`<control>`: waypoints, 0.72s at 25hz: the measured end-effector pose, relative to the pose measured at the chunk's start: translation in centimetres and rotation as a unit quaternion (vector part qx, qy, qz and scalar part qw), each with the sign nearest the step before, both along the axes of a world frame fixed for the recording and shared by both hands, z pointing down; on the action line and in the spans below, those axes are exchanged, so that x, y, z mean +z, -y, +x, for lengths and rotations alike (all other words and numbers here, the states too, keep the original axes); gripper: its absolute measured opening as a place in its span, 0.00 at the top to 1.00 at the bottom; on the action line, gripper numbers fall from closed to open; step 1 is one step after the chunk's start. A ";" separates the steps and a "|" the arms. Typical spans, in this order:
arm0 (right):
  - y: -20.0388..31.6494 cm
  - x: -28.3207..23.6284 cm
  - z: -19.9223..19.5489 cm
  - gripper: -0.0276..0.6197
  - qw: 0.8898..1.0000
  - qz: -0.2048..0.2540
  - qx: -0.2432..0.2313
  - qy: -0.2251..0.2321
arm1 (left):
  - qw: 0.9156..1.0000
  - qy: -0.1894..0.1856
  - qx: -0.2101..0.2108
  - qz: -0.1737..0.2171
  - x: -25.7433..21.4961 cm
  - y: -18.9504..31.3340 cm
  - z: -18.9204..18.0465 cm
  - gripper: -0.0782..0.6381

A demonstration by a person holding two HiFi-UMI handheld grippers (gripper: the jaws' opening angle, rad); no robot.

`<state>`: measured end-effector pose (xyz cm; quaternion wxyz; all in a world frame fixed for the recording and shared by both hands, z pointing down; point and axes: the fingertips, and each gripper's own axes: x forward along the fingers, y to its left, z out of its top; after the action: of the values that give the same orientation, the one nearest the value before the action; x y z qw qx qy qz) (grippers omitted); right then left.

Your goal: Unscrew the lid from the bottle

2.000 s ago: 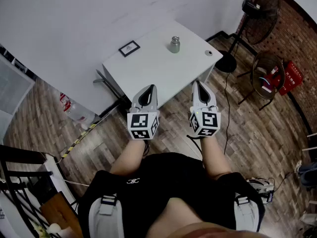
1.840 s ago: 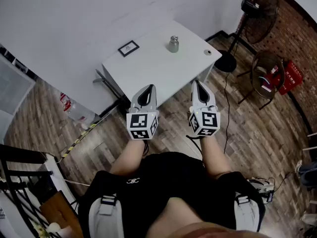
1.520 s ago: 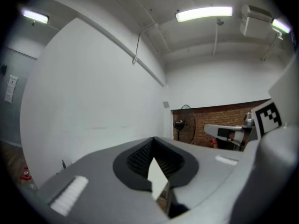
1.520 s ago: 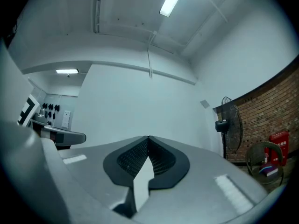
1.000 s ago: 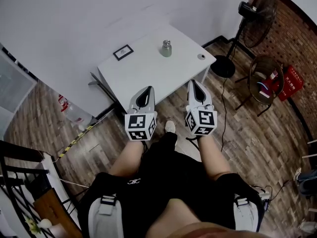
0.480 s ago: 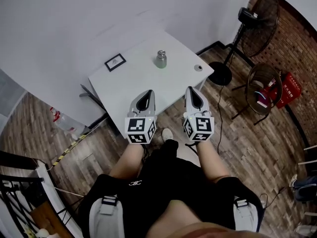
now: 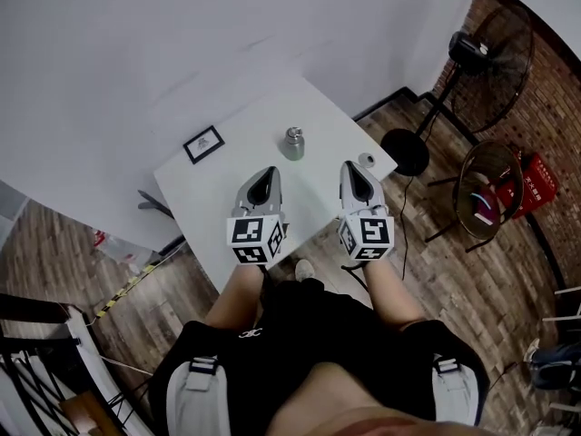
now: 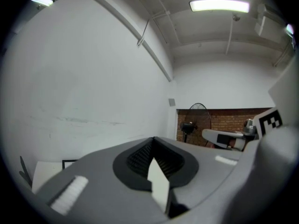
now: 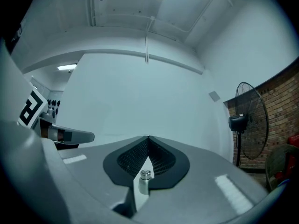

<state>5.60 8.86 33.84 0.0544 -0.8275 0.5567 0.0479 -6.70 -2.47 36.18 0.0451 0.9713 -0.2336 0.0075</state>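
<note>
One white table (image 7: 259,130). One frame (image 7: 203,143) lies at its left. Over the near edge, the left gripper (image 7: 269,173) — jaws shut, nothing between them. One bottle (image 7: 291,145) stands upright mid-table with its lid (image 7: 293,133) on, ahead of and between the two grippers, touched by neither. Beside it the right gripper (image 7: 354,167) — jaws likewise shut, empty. One small round disc (image 7: 367,160) lies near the table's right corner. One standing fan (image 7: 488,57) is on the floor, far right.
</note>
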 end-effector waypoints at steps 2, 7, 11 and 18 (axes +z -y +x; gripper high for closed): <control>2.0 0.0 1.6 0.95 1.000 -0.001 -0.009 -0.001 | 1.000 0.003 -0.007 -0.003 0.3 2.0 1.3 0.82; 7.2 0.4 4.3 0.95 0.999 -0.010 -0.037 0.003 | 1.000 0.008 -0.021 -0.010 0.8 6.8 3.6 0.82; 10.1 1.4 5.8 0.95 0.999 -0.023 -0.046 0.012 | 0.999 0.021 -0.032 -0.021 1.9 9.2 4.4 0.82; 14.1 2.4 7.7 0.95 0.996 -0.030 -0.082 0.022 | 0.997 0.031 -0.068 -0.029 2.9 12.1 4.6 0.82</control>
<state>13.32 -5.24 36.23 0.0460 -0.7815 0.6222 0.0083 -2.09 -14.58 39.12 0.0663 0.9506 -0.3003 0.0415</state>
